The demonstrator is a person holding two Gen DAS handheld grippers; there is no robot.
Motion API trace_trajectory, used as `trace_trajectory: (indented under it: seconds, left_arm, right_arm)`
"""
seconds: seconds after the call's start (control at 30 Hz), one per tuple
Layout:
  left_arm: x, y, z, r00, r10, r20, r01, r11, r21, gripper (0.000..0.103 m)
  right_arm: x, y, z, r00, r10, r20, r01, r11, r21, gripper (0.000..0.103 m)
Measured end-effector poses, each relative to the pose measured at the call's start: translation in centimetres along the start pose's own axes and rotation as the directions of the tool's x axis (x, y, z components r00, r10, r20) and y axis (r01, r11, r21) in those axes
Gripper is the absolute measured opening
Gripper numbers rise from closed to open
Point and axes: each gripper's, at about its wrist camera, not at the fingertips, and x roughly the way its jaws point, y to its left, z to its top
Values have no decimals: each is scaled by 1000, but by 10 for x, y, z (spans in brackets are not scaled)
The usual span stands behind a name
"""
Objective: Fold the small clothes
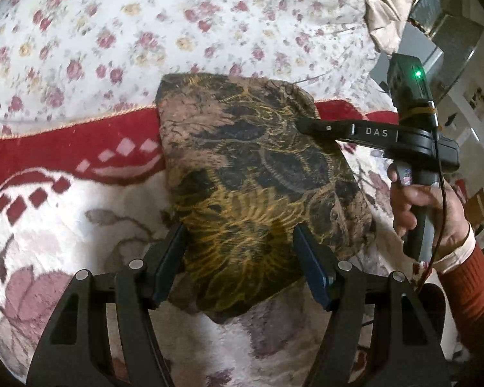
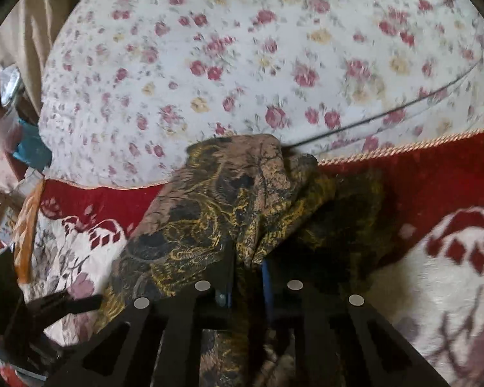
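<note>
A brown, black and yellow patterned garment (image 1: 251, 167) lies folded into a rough rectangle across the red and white blanket. My left gripper (image 1: 240, 248) is open at the garment's near edge: the left finger stands just outside its left side and the right finger rests over the cloth. My right gripper (image 1: 301, 124) reaches in from the right onto the garment's far right part. In the right wrist view its jaws stand close together, and the right gripper (image 2: 248, 267) is shut on a bunched fold of the garment (image 2: 209, 219) that rises between them.
A white floral sheet (image 1: 145, 32) covers the bed beyond the blanket (image 1: 64, 148). A thin dark cable (image 2: 403, 106) runs across the sheet. A hand (image 1: 416, 206) with a red sleeve holds the right gripper's handle. Household clutter (image 2: 13, 122) sits past the bed's left side.
</note>
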Motion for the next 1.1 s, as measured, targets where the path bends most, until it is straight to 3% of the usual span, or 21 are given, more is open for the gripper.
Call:
trace_trajectory:
  seconds: [0.13,0.27,0.3,0.33,0.43,0.57,0.6,0.63,0.67,0.73,0.87,1.0,1.07,1.1]
  left_arm:
    - [15,-1,6,1000,-3,-19,3,1000,-10,68]
    - [26,2,5,999,2,-52,-3,1000,-30,68]
    - [26,2,5,999,1,-52,-3,1000,-31,68]
    - [25,3,4,999,-2,-47,0,999,-32,68]
    - [21,4,5,999,3,-42,-4,1000,-29,68]
    - [19,5,7,999,-5,-32,4,999,-49,68]
    - [19,5,7,999,-10,-31,8,998,-55,68]
    - [19,4,7,999,-15,-32,13,998,-59,68]
    - [18,3,6,999,-17,-35,15,998,-58,68]
    - [16,0,3,999,-15,-40,13,999,-45,68]
    - [17,-2,-1,999,-6,-45,6,1000,-15,68]
    - [24,7,3,997,-36,-70,30,996,-78,68]
    - [20,10,9,997,-65,-42,60,994,-95,69]
    - [20,10,14,997,-74,-28,71,993,-97,75]
  right_arm:
    - [-2,-29,4,996,-91,12,90,993,73,12]
    - [18,-47,-1,997,-49,-55,58,985,165,13]
    - [13,-48,-1,998,-41,-53,50,981,186,22]
    - [7,-48,-2,998,-38,-56,48,978,201,42]
    - [-10,-43,-10,998,-15,-62,28,975,219,67]
    - [-18,-28,-40,993,48,-109,-29,984,175,68]
    - [-20,-23,-47,994,31,-105,-15,989,147,61]
    - [-22,-21,-53,995,-8,-100,20,993,120,40]
    - [-25,-19,-56,995,-34,-96,44,994,105,32]
    - [-34,-19,-63,995,12,-103,0,993,120,7]
    - [-48,-13,-81,993,-34,-115,40,998,49,4]
    - [-40,-26,-98,988,-26,-155,39,996,82,4]
    - [-52,-33,-94,994,36,-100,-24,992,121,4]
    - [-58,-39,-89,997,55,-51,-47,988,148,4]
